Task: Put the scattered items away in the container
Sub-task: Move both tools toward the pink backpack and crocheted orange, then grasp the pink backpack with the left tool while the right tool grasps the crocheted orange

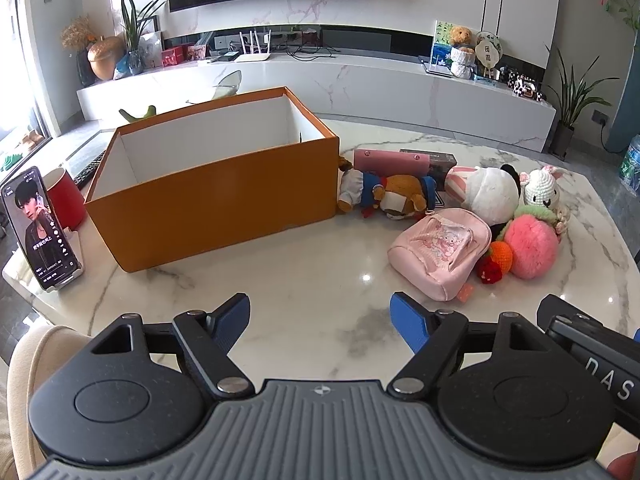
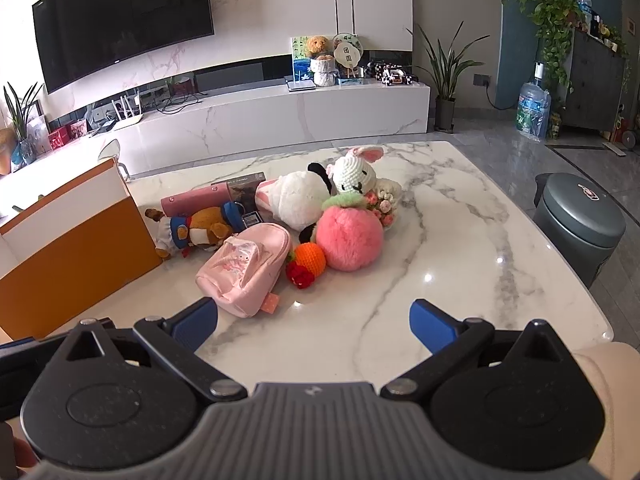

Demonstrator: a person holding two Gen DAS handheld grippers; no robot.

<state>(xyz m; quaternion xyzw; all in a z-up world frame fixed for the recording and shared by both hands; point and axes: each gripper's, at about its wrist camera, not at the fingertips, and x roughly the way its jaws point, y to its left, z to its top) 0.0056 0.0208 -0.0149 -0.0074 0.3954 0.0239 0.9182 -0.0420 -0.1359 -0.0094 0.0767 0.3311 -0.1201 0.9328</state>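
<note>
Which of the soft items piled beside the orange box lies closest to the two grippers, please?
The pale pink mini backpack: it sits at the pile's front edge, ahead of the fluffy pink peach and the brown bear behind it.

Marble table point(image 1: 320, 276); orange box point(image 1: 216, 200); toy pile point(image 2: 304, 224); phone point(image 1: 38, 228)

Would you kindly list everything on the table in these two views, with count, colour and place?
box: 1, orange outside, white inside, open, left of the toys
pouch: 1, pink, nearest item in the pile
bear: 1, brown with blue, lying against the box
fluffy ball: 1, pink, right of the pouch
knitted fruits: 2, orange and red, between pouch and ball
panda: 1, white and black, behind the ball
rabbit: 1, white, far right
case: 1, pink, behind the bear
phone: 1, on a stand, far left
cup: 1, red, beside the phone
left gripper: open, empty
right gripper: open, empty
</note>
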